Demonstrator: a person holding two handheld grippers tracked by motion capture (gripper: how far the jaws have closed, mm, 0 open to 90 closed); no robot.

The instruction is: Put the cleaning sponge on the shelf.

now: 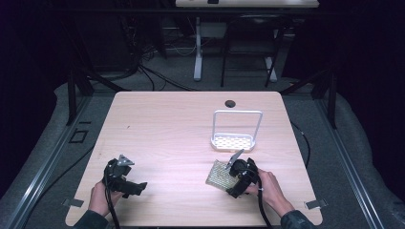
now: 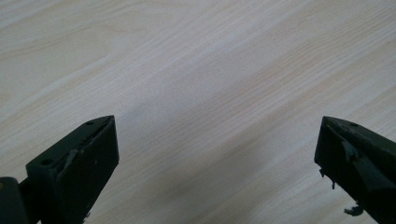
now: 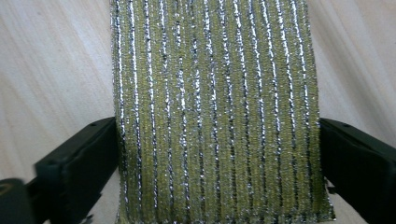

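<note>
Where the right gripper [image 1: 228, 177] sits, near the desk's front right, its two black jaws stand on either side of a yellow-green scouring pad with silver threads [image 3: 215, 112]. Jaws flank the pad's two long edges and appear to touch them; whether they press cannot be told, so the grip is unsettled.

Scouring pad: lies flat on the desk [image 1: 167, 124], at the right gripper's tip, slightly skewed to the desk edge.

Right hand [image 1: 267, 186]: wraps the gripper body from behind, cable trailing toward the front edge.

White wire rack with perforated base [image 1: 235, 131]: upright, just beyond the pad, near but apart from it.

Left gripper [image 1: 141, 187]: front left, well apart from the pad, jaws released and spread wide over bare wood, nothing between them. Left hand [image 1: 101, 196] holds it.

Round dark hole [image 1: 230, 103]: far edge of desk.
</note>
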